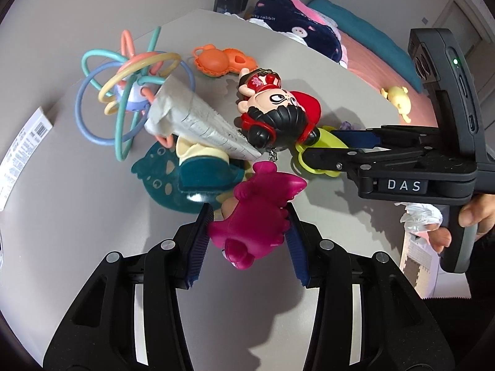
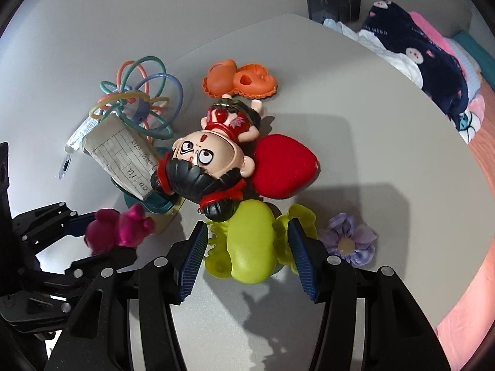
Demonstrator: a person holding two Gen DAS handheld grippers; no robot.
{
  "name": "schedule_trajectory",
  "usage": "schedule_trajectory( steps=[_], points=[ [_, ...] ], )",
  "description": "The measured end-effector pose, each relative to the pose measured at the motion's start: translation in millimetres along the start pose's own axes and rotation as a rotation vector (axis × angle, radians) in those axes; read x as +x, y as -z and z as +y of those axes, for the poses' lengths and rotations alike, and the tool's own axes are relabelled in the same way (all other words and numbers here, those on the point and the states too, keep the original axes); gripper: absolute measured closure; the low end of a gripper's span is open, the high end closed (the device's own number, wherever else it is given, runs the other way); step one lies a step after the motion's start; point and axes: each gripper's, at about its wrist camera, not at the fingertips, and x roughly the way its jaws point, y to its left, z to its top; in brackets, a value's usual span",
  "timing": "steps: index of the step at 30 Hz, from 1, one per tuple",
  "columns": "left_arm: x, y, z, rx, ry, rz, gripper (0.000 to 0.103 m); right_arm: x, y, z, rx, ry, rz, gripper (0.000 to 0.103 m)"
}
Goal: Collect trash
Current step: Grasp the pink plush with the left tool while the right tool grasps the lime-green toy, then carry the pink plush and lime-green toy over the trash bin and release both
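Magenta toy (image 1: 253, 216) bracketed by left gripper (image 1: 247, 241), lime toy (image 2: 250, 244) by right gripper (image 2: 247, 256), grip on either unclear; folded paper (image 1: 198, 120), likely trash, propped among toys on table (image 1: 92, 216); risk: toys lifted instead.

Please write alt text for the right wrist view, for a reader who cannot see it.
The right gripper straddles a yellow-green toy on a grey table, jaws open. Beyond lie a big-headed doll, a red heart and folded paper; the left gripper holds a magenta toy.
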Motion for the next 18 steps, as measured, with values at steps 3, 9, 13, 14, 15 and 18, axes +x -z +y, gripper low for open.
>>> schedule_trajectory(
  steps=[3,9,13,14,15,18],
  points=[
    [-2,4,3,-0.017,-0.003,0.002,0.058,-2,0,2,-0.007,-0.014,-0.004,0.071],
    [-7,2,-4,-0.008,0.004,-0.017,0.058,-17,12,2,0.054,-0.038,-0.037,0.071],
    [-13,2,-13,0.011,0.015,-0.028,0.058,-45,24,6,0.050,-0.009,-0.115,0.071],
    [-14,2,-16,0.017,0.015,-0.031,0.058,-52,27,7,0.047,-0.008,-0.129,0.071],
    [-15,1,-19,0.025,0.015,-0.033,0.058,-60,31,7,0.048,-0.008,-0.143,0.071],
    [-16,0,-33,0.054,0.022,-0.034,0.058,-77,44,6,0.060,-0.006,-0.169,0.071]
  ],
)
